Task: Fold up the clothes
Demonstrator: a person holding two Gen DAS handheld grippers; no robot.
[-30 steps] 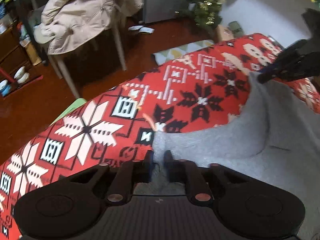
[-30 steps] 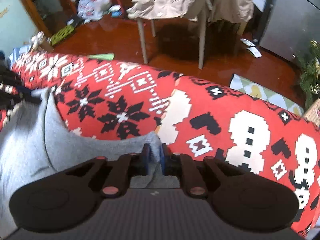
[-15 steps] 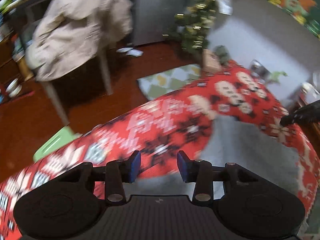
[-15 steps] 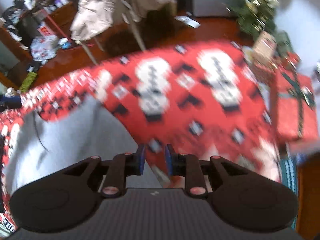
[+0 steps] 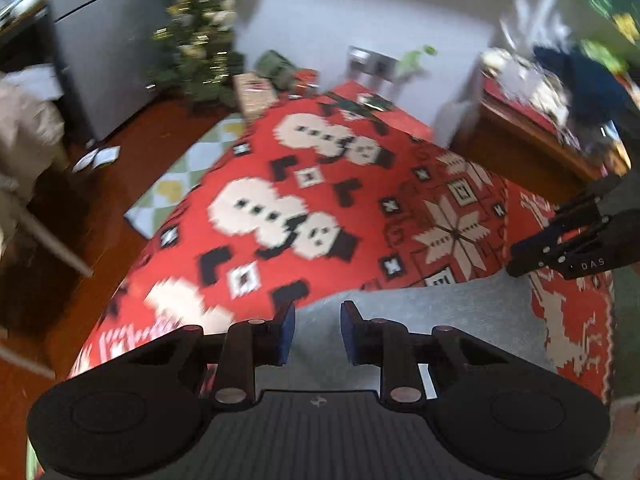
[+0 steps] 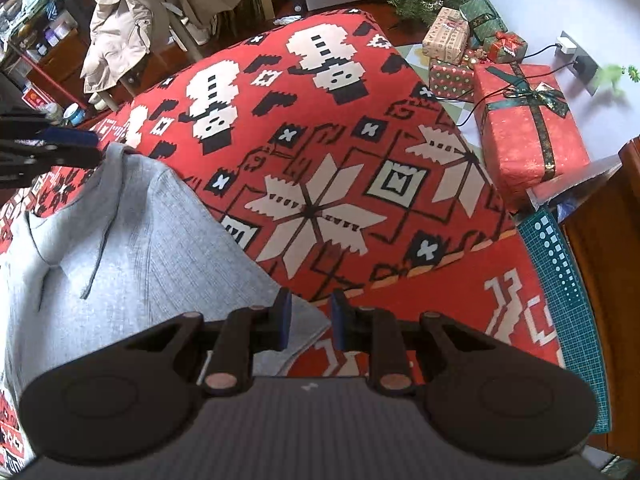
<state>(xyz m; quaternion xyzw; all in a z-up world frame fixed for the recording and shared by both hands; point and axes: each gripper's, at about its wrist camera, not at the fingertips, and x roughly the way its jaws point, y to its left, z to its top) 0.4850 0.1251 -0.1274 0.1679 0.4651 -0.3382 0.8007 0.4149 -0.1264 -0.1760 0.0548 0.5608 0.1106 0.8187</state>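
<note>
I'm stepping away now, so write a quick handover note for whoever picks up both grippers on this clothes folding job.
Left gripper: open, holding nothing, above the garment's edge.
Right gripper: open, holding nothing, above the garment's near corner.
Grey hoodie: lying released on the red patterned blanket, drawstrings showing; it looks partly folded, but how far cannot be told.
Done: cloth laid down and let go.
Left: check the shape, regrip and finish the folds.

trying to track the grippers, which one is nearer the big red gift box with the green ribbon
Right. The right gripper hovers over the cloth's corner on the side where the gift box stands; the left gripper is on the grey garment's far side.
</note>
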